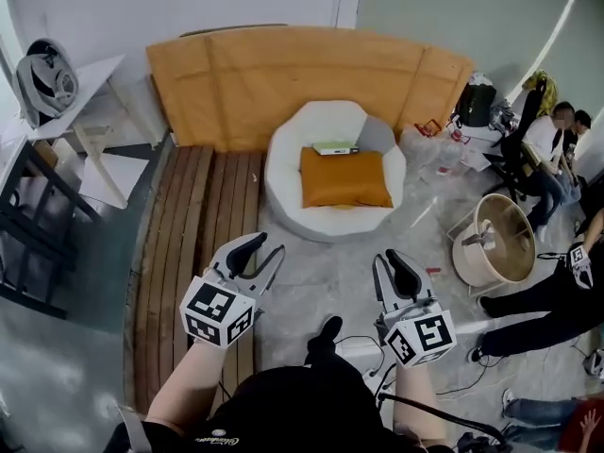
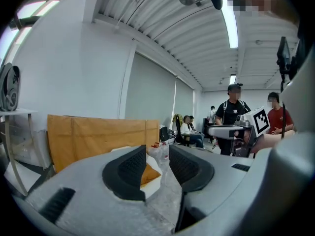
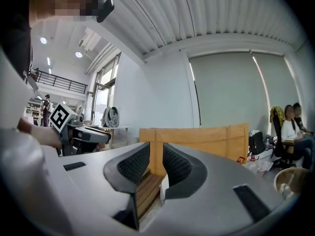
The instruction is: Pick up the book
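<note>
Ahead of you, a thin book with a pale green-and-white cover lies flat and closed on the seat of a round white armchair. It sits at the back of the seat, just beyond the far edge of a square orange cushion, with its long side running left to right.

White wall at twelve o'clock, orange screen before it. Wooden slatted platform at nine o'clock; grey floor.
</note>
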`<state>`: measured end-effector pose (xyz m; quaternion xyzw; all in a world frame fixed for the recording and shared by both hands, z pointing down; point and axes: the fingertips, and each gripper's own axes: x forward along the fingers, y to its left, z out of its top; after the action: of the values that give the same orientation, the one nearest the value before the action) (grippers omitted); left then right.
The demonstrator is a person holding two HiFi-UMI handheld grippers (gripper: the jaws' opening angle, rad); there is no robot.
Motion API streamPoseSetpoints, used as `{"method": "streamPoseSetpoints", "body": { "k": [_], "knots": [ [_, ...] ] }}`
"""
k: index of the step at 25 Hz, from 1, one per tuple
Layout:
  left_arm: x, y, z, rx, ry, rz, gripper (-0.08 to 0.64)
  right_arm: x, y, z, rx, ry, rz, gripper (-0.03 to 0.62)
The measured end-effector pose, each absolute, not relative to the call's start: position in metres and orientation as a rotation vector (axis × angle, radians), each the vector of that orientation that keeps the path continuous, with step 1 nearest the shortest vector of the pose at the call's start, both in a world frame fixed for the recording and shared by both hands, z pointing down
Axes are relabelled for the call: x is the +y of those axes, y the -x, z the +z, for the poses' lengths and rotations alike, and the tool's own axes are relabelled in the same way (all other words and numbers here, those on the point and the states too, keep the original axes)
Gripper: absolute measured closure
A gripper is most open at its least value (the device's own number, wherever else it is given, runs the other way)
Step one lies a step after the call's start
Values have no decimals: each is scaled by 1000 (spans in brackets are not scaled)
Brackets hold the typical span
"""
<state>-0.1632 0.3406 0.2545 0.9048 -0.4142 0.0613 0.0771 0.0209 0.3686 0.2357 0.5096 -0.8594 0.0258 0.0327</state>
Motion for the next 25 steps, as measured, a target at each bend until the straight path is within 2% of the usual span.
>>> {"method": "streamPoseSetpoints", "body": {
  "k": [12,25],
  "knots": [
    [180,53,231,-1325,-2689,182,407,188,-133,218,-2710,-1515,92,518],
    [47,20,252,-1327,-2652,157,405,60,-160,240,-2686,-1477,123,511]
  ]
}}
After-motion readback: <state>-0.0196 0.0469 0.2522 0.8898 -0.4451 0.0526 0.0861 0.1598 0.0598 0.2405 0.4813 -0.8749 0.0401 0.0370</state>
